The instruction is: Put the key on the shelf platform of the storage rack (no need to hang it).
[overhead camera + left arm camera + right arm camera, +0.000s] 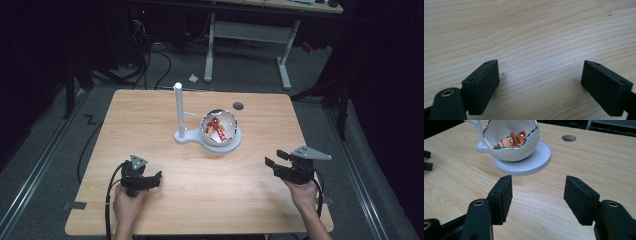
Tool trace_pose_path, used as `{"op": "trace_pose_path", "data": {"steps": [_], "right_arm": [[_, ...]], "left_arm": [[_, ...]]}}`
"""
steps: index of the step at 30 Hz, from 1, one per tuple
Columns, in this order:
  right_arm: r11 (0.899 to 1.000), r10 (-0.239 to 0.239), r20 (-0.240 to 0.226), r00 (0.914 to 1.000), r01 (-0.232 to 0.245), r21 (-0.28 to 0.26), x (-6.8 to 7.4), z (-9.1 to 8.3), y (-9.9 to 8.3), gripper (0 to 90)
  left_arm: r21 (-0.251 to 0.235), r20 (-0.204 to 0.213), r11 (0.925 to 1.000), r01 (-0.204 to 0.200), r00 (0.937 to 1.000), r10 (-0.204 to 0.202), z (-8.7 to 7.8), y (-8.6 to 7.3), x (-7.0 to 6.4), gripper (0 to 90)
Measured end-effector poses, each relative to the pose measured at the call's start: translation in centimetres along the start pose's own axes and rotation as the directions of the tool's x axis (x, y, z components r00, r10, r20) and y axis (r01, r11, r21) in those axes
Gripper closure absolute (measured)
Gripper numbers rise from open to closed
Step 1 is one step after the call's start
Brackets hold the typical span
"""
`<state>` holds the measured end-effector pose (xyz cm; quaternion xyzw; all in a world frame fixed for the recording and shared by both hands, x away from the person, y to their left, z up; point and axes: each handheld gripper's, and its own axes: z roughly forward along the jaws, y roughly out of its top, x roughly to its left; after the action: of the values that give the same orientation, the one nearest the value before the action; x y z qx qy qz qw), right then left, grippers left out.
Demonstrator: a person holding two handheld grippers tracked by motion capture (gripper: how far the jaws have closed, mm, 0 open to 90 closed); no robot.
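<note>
1. A white bowl-shaped shell (220,129) is sitting on a round white base (235,142) near the middle of the wooden table (200,200). Its rim is ragged and edged in a shiny line, like a cracked egg.
2. The shell's opening is facing toward the person's side of the table and slightly up, most plainly seen in the right gripper view (511,135).
3. A small cartoon figure (510,141) in red, yellow and brown is lying inside the shell; its long axis is running roughly across the opening, head toward the left in the right gripper view. Finer detail is too small to tell, possibly a hat.
4. A white upright post (178,110) is standing on the same base just left of the shell, its long axis vertical.
5. The left gripper (145,180) is resting low at the near left of the table, jaws spread wide over bare wood (541,75), holding nothing.
6. The right gripper (280,165) is hovering at the near right, jaws apart and empty, pointing toward the shell (537,192), well apart from it.
7. A round hole (238,105) is showing in the table beyond the shell.
</note>
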<state>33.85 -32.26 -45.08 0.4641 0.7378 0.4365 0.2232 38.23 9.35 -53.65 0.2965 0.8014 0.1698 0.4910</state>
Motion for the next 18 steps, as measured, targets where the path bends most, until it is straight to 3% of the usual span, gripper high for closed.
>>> {"op": "trace_pose_path", "data": {"steps": [12, 18], "right_arm": [[0.999, -0.017, 0.013, 0.9998, 0.017, 0.033, 0.3, 1.6, -0.8, 38.4], [0.999, -0.004, 0.01, 0.9999, 0.003, 0.052, 0.3, 2.3, -1.0, 38.4]], "left_arm": [[0.0, 0.0, 1.0, 0.0, 1.0, 0.0, 0.0, 0.0, 0.0, 15.3], [0.0, 0.0, 1.0, 0.001, 1.0, -0.001, 0.0, 0.0, 0.0, 15.3]]}}
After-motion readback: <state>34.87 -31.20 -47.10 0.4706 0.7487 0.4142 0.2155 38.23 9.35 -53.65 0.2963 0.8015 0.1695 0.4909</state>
